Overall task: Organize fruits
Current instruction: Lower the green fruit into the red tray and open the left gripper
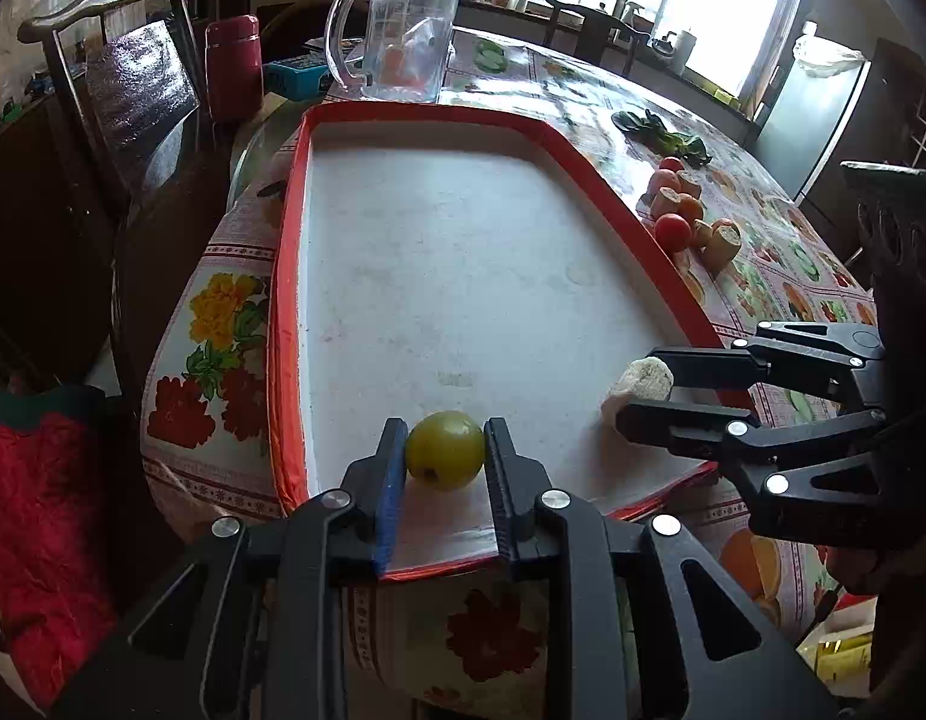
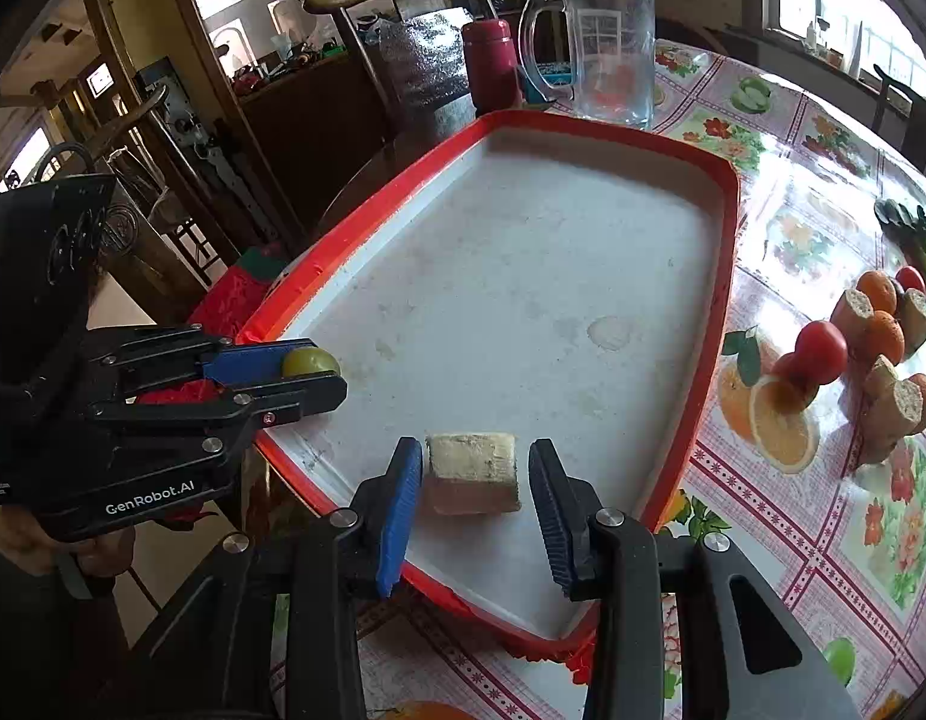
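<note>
A white tray with a red rim (image 1: 288, 252) (image 2: 727, 276) lies on the flowered tablecloth. My left gripper (image 1: 444, 450) (image 2: 318, 375) is shut on a green round fruit (image 1: 444, 449) (image 2: 309, 360) that rests low at the tray's near end. My right gripper (image 2: 475, 474) (image 1: 634, 387) is open around a pale cut chunk (image 2: 472, 471) (image 1: 640, 381) lying on the tray floor; the left pad is close to it, the right pad stands apart. A pile of red tomatoes, oranges and cut pale chunks (image 1: 688, 216) (image 2: 871, 348) sits on the table right of the tray.
A clear glass jug (image 1: 396, 36) (image 2: 601, 54) and a red flask (image 1: 234, 66) (image 2: 490, 63) stand beyond the tray's far end. Green leaves (image 1: 667, 135) (image 2: 913, 240) lie on the table beyond the pile. A wooden chair (image 1: 120, 78) stands at the table's left.
</note>
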Demonstrator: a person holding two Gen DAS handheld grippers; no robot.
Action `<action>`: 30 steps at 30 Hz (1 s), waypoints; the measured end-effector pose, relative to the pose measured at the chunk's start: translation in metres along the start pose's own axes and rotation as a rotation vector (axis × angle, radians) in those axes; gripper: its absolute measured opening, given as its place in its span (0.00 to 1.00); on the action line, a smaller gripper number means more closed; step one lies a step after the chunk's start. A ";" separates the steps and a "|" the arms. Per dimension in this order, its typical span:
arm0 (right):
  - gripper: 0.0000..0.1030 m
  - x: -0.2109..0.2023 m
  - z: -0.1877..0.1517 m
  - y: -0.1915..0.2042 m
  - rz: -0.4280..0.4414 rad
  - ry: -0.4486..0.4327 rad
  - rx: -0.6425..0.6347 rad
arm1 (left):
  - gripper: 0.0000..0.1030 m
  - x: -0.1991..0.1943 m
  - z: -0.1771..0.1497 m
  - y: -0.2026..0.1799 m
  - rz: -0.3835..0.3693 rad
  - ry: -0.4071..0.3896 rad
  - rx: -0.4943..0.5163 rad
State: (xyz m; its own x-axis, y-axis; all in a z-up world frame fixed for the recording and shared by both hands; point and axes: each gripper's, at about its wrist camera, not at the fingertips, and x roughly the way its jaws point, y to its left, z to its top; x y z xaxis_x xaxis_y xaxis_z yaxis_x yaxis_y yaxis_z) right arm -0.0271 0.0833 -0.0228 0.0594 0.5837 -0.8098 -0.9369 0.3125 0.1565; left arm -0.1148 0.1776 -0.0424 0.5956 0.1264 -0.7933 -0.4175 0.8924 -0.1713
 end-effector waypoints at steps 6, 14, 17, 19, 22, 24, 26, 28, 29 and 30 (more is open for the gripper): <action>0.39 -0.025 -0.006 -0.010 0.002 -0.057 0.025 | 0.54 -0.009 0.001 -0.006 0.019 -0.026 0.003; 0.40 -0.059 -0.023 -0.043 -0.040 -0.115 0.105 | 0.54 -0.015 0.005 -0.015 0.020 -0.040 0.006; 0.40 -0.070 -0.031 -0.061 -0.062 -0.130 0.149 | 0.54 -0.018 0.008 -0.025 0.008 -0.047 0.020; 0.41 -0.076 -0.036 -0.073 -0.075 -0.137 0.177 | 0.54 -0.018 0.011 -0.032 -0.001 -0.051 0.031; 0.42 -0.086 -0.044 -0.091 -0.099 -0.151 0.220 | 0.54 -0.017 0.015 -0.045 -0.018 -0.053 0.049; 0.42 -0.091 -0.048 -0.102 -0.113 -0.159 0.244 | 0.54 -0.015 0.018 -0.055 -0.030 -0.055 0.067; 0.42 -0.094 -0.052 -0.111 -0.123 -0.165 0.261 | 0.54 -0.013 0.021 -0.066 -0.037 -0.058 0.085; 0.42 -0.097 -0.056 -0.119 -0.132 -0.169 0.274 | 0.54 -0.011 0.024 -0.075 -0.053 -0.061 0.100; 0.42 -0.098 -0.057 -0.122 -0.135 -0.170 0.280 | 0.54 -0.010 0.027 -0.079 -0.059 -0.062 0.106; 0.42 -0.098 -0.058 -0.125 -0.137 -0.170 0.285 | 0.54 -0.008 0.028 -0.084 -0.063 -0.061 0.112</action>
State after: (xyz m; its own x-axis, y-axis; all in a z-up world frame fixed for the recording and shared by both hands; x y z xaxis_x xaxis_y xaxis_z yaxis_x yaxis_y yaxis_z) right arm 0.0640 -0.0563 0.0046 0.2565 0.6309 -0.7322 -0.7844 0.5786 0.2237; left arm -0.0657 0.1141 -0.0051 0.6601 0.0916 -0.7456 -0.3009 0.9417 -0.1507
